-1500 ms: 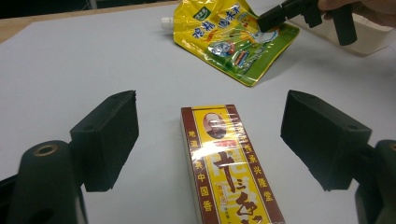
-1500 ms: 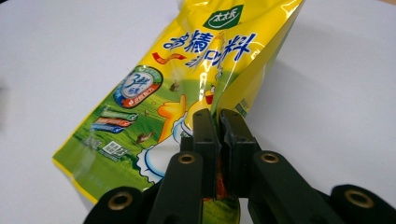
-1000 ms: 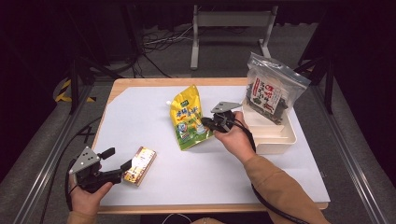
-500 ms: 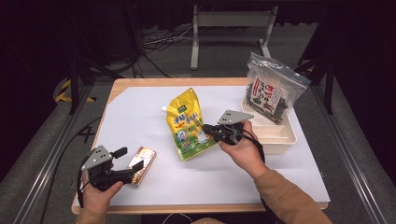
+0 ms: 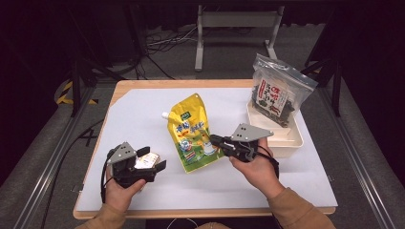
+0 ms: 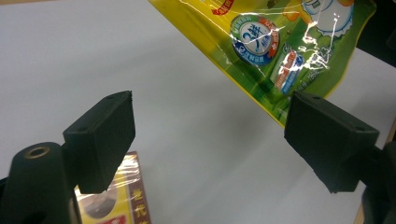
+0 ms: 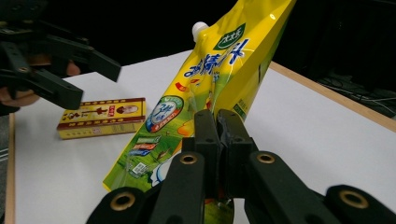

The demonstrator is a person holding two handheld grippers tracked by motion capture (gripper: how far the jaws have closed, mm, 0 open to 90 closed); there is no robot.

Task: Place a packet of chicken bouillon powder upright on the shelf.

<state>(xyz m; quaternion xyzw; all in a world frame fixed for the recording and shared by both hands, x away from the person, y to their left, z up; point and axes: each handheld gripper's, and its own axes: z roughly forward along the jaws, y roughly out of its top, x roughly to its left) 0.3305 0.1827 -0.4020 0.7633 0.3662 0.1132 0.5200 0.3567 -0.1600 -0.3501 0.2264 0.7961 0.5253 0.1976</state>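
Note:
A yellow spouted drink pouch [image 5: 190, 128] is tilted up off the white table top, and my right gripper [image 5: 216, 142] is shut on its lower right edge. In the right gripper view the jaws [image 7: 218, 122] pinch the pouch [image 7: 212, 74] near its bottom, with the spout pointing away. My left gripper [image 5: 153, 158] stands open over a small red-and-yellow box [image 5: 144, 161] at the table's front left. In the left gripper view the wide-apart jaws [image 6: 210, 140] frame bare table, the box [image 6: 116, 205] lies under the left jaw, and the pouch [image 6: 275, 42] is beyond.
A white tray [image 5: 286, 140] stands at the right side of the table, with a clear bag of dark dried food [image 5: 277, 93] leaning in it. The table top [image 5: 143, 109] has wooden edges. Cables and a metal stand lie on the floor behind.
The left gripper has moved right until it is over the small box. The right gripper has drawn the pouch toward the near side and lifted its lower edge.

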